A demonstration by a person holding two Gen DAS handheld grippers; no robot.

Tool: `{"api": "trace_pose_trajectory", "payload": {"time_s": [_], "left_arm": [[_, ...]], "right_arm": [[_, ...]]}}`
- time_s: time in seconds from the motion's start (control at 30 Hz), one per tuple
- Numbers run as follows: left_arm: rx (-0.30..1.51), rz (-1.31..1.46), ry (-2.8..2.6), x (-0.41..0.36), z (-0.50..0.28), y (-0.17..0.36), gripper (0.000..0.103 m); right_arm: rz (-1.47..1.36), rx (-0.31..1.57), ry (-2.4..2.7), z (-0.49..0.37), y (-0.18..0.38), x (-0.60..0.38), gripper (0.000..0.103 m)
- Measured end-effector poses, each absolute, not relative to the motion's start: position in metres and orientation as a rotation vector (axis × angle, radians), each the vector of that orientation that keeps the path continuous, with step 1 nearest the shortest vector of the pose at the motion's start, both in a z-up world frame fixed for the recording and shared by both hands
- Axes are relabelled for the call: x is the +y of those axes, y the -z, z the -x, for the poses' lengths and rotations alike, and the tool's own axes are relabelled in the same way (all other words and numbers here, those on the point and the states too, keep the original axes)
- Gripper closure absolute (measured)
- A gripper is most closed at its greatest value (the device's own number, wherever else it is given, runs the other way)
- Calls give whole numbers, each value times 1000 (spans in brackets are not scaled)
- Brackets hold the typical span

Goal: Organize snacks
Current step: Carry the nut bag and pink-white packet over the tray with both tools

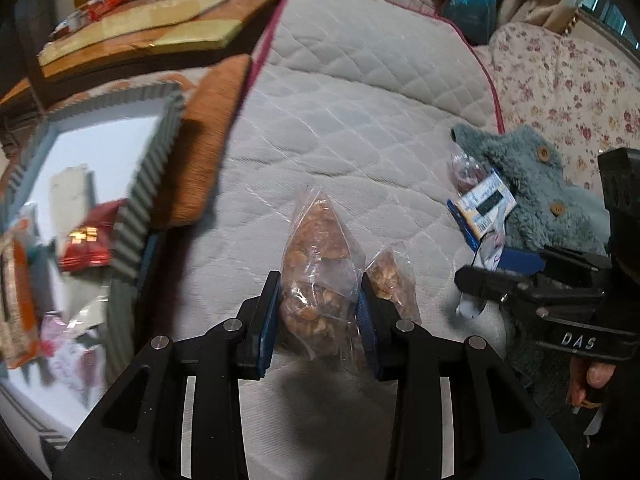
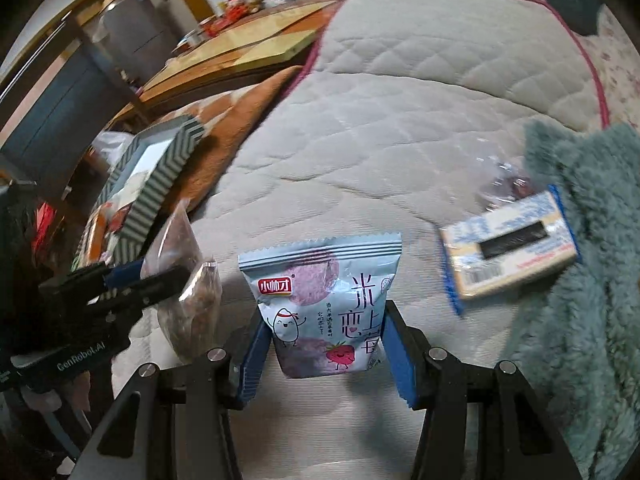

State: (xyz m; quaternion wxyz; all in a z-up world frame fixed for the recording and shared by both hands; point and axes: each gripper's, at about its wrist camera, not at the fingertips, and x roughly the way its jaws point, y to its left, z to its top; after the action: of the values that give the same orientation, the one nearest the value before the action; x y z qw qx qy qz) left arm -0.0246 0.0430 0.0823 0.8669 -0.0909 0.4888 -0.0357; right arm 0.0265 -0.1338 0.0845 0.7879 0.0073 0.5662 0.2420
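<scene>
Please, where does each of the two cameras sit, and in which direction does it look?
Left wrist: on the left hand-held gripper, looking down at the quilted mattress; its fingers clamp a clear bag of brown snacks; the right hand shows.
Right wrist: on the right hand-held gripper, also looking down; its fingers clamp a pale blue snack packet.
Shared: the mattress, the striped box, the blue-edged packet, the teal fleece garment, and each other's gripper.

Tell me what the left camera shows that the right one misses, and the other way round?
Only the left view shows the left gripper shut on a clear bag of brown snacks. Only the right view shows the front of the pale blue packet in the right gripper. Both show the quilted mat, the striped box and the teal fleece.
</scene>
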Motion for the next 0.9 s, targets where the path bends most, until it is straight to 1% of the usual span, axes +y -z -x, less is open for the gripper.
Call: {"api": "trace_pose_trajectory", "payload": {"time_s": [0.5, 0.9], "left_arm": [[925, 242, -60, 120, 66, -122, 68], [899, 294, -178, 181, 91, -131, 68]], "right_arm": [[126, 1181, -672, -17, -113, -43, 51], [237, 1154, -795, -7, -128, 35, 51]]}}
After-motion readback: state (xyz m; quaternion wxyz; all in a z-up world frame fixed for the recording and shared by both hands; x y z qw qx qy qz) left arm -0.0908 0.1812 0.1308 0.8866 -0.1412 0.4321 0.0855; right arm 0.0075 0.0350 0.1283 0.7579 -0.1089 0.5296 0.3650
